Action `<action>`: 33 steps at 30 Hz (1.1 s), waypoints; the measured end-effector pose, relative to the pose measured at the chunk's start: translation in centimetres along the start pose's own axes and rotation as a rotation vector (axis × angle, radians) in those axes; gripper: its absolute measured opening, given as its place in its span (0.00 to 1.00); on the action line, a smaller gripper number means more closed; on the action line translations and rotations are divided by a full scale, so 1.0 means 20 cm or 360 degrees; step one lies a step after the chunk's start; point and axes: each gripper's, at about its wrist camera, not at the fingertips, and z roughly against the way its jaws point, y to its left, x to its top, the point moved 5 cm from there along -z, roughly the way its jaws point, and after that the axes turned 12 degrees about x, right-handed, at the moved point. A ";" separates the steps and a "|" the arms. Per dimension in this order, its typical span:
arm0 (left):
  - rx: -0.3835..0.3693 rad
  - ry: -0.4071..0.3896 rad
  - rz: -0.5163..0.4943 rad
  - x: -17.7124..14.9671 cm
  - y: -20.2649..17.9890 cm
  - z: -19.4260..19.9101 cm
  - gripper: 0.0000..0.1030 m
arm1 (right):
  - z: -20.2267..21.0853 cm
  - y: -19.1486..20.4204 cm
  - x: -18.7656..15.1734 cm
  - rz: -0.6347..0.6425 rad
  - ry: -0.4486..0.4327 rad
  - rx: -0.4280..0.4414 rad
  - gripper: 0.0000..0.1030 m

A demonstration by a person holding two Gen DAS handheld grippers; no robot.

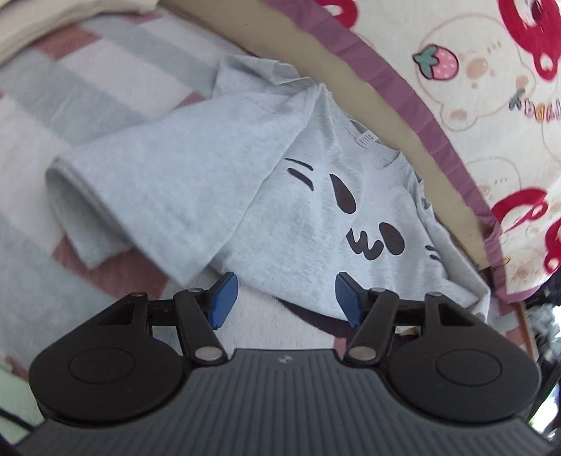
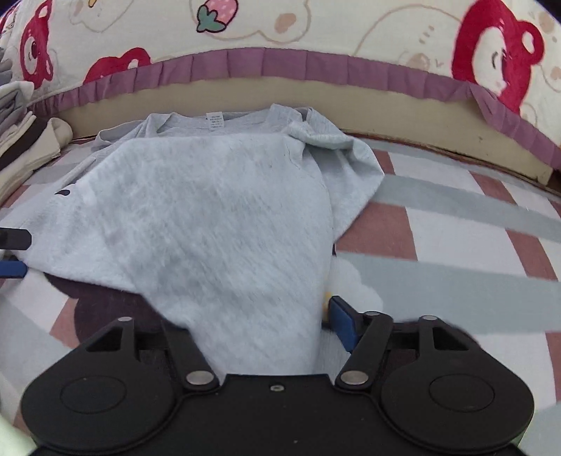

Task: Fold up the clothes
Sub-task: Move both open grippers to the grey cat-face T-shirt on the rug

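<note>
Lying: a pale grey T-shirt (image 1: 196, 182) on a checked blanket (image 1: 105, 66) of pink, white and grey squares, just beside a beige bed edge.
Shirt, left wrist view: front up, dark printed face marks (image 1: 364, 224) showing; one side is folded over the chest, its sleeve opening (image 1: 70, 175) toward the left of frame.
Neck label: white tag (image 1: 366, 138) at the collar, on the side nearest the bed edge.
Left gripper (image 1: 284, 298): jaws spread wide, nothing between the blue pads (image 1: 222, 298); it sits at the shirt's near hem, the right pad just under or at the hem edge, contact not clear.
Shirt, right wrist view: the folded-over cloth (image 2: 217, 224) runs from the collar down toward the camera and in between the jaws.
Right gripper (image 2: 266, 329): only the right blue pad (image 2: 342, 322) shows, standing off from the cloth's edge; the left pad is hidden under fabric. Jaws stand well apart, with cloth lying between them; no pinch seen.
Other gripper in right wrist view: blue and black tips of the left gripper (image 2: 14, 256) at the left border, at the shirt's hem.
Backdrop: cream quilt (image 2: 315, 31) with red bears and a strawberry (image 2: 215, 15), edged with a purple frill (image 2: 280, 63), above the beige band (image 2: 245, 94).
Side pile: folded cream and grey cloths (image 2: 21, 140) at far left, near the shirt's shoulder.
Image quality: some motion blur on the shirt.
</note>
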 end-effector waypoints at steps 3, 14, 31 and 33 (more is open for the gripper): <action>0.0011 -0.0039 0.0020 0.03 0.00 0.03 0.59 | 0.09 -0.09 0.12 0.0182 -0.0023 -0.0228 0.09; -0.0018 0.0036 0.0059 -0.01 0.00 0.01 0.59 | 0.38 -0.80 0.12 0.0104 0.0239 -0.0904 0.34; -0.0087 0.0099 0.0139 -0.04 -0.03 -0.07 0.25 | 0.11 -0.12 -0.24 -0.0852 -0.0005 0.0388 0.60; -0.0068 0.0047 0.0191 -0.01 -0.01 -0.07 0.25 | 0.04 0.01 -0.20 -0.0951 0.0070 0.0536 0.60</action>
